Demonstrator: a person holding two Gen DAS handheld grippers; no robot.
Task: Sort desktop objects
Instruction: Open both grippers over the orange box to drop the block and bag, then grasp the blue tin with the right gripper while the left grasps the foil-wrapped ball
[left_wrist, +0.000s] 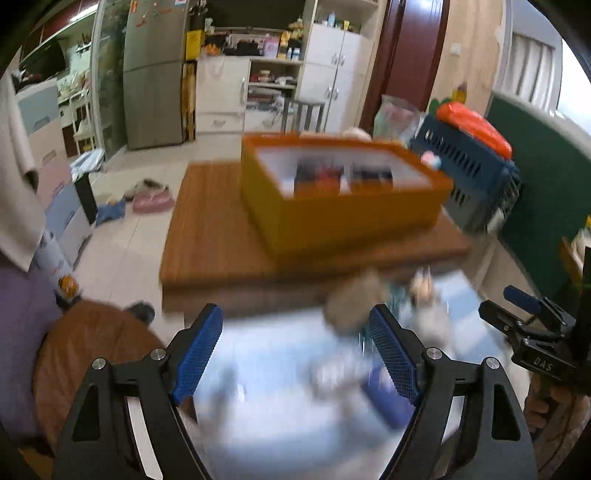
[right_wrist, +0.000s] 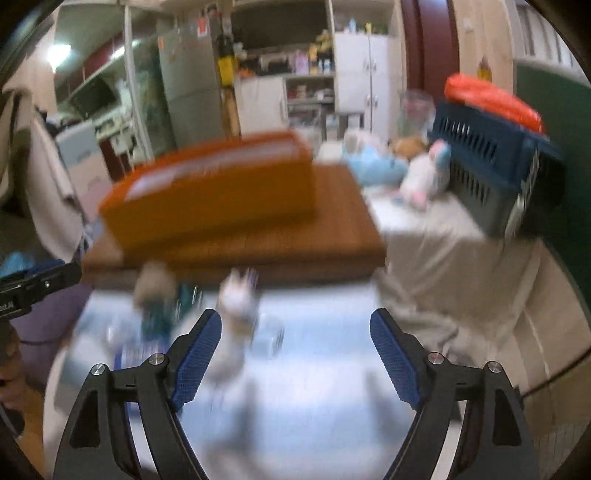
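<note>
Both views are motion-blurred. An orange box (left_wrist: 343, 192) with dark items inside sits on a brown wooden board (left_wrist: 210, 236); it also shows in the right wrist view (right_wrist: 214, 192). Small blurred objects lie on a pale blue surface (left_wrist: 280, 376) in front: a beige one (left_wrist: 354, 299), a small figure (left_wrist: 424, 288), and a blue item (left_wrist: 384, 398). My left gripper (left_wrist: 295, 354) is open and empty above that surface. My right gripper (right_wrist: 295, 358) is open and empty, with a white figure (right_wrist: 236, 306) by its left finger.
A blue slatted crate (right_wrist: 491, 173) with an orange bag on top stands at the right, plush toys (right_wrist: 402, 170) beside it on a white cloth. A round brown stool (left_wrist: 85, 362) is at lower left. Cupboards and a fridge stand behind.
</note>
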